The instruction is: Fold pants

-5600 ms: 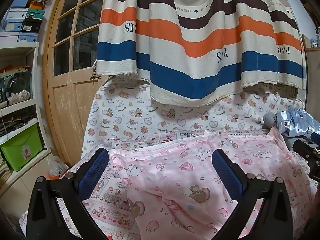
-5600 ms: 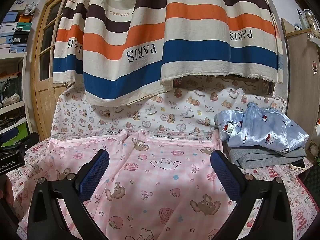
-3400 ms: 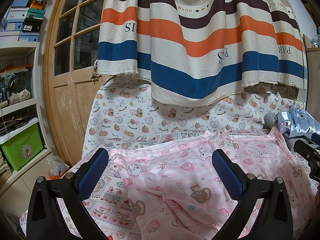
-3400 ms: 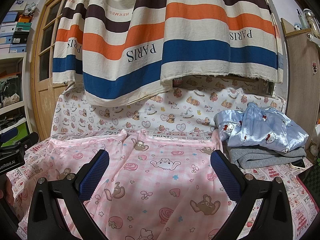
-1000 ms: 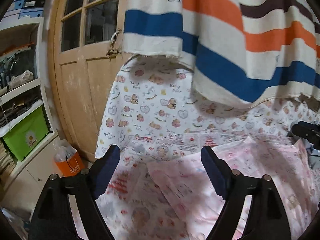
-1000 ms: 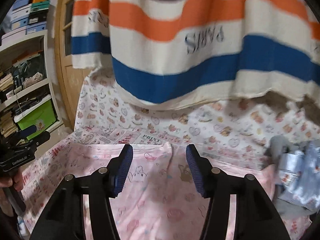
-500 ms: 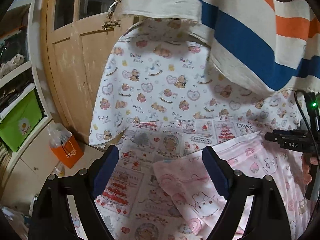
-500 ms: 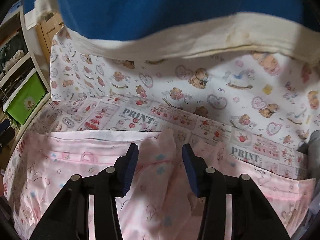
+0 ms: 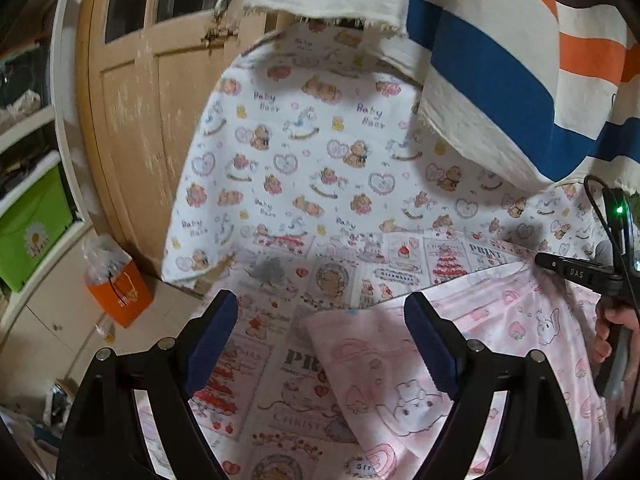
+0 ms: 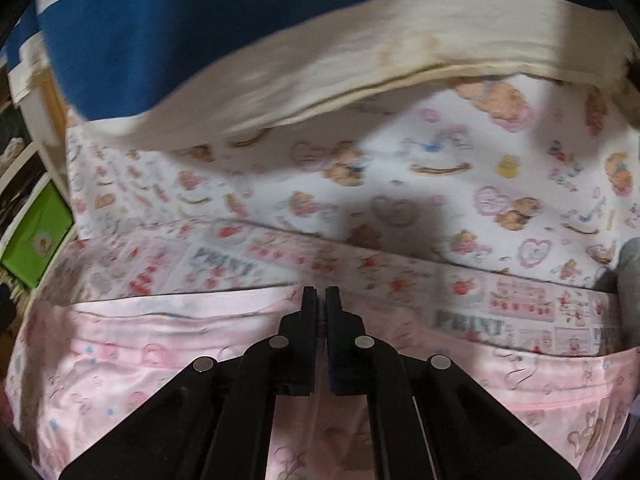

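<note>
Pink cartoon-print pants (image 9: pixel 400 368) lie spread on a print-covered bed (image 9: pixel 280 276). My left gripper (image 9: pixel 320 320) is open, its blue pads (image 9: pixel 212 336) straddling the pants' far left corner just above the cloth. My right gripper (image 10: pixel 320 296) is shut on the pants' (image 10: pixel 168 344) far edge at the middle. In the left wrist view the right gripper (image 9: pixel 576 272) shows at the right edge, held by a hand.
A striped cloth (image 9: pixel 500 80) hangs over the back of the bed. A wooden door (image 9: pixel 152 120), an orange bag (image 9: pixel 120 292) and a green bin (image 9: pixel 28 236) stand to the left. Grey clothing (image 10: pixel 628 264) lies at the right.
Both grippers moved forward and down to the pants' far edge. The right gripper closed from open onto the edge. The left gripper stayed open, nearing the left corner.
</note>
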Action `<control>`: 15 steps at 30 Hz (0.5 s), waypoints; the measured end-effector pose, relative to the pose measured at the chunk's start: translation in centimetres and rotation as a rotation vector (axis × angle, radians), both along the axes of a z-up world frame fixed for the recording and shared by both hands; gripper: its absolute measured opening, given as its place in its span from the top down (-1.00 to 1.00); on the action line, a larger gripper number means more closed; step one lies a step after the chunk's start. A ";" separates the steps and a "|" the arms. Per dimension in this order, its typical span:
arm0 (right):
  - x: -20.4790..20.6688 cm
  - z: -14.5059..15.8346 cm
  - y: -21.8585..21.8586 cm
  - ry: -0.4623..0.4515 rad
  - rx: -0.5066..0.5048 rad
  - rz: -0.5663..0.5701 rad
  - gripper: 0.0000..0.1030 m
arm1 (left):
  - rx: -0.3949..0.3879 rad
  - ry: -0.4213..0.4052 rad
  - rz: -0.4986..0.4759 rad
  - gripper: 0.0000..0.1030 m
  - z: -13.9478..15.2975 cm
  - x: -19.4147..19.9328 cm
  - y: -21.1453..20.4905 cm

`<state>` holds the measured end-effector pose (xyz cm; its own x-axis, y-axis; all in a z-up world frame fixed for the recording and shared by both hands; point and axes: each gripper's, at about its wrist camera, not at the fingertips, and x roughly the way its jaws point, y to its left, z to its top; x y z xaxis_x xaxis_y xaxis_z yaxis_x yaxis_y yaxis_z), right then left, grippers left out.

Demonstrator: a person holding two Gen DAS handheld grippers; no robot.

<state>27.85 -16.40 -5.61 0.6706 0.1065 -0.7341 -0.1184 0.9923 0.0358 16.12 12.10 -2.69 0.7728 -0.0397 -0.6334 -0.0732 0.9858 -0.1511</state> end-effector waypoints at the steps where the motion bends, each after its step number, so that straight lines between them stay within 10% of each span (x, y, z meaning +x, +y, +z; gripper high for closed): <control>1: 0.0 -0.1 -0.4 -0.012 -0.031 -0.024 0.98 | -0.015 0.010 -0.009 -0.64 -0.2 0.1 0.0; 11: -1.5 1.4 -1.4 -0.021 0.127 0.122 0.82 | -0.043 0.055 -0.039 -0.63 -1.1 0.7 -0.6; 13: -1.6 1.2 -0.6 -0.016 0.099 0.130 -0.08 | -0.039 0.051 -0.037 -0.63 -1.1 0.6 -0.5; 15: -1.8 0.7 0.2 -0.028 0.080 0.138 -0.31 | -0.042 0.044 -0.037 -0.63 -1.1 0.4 -0.4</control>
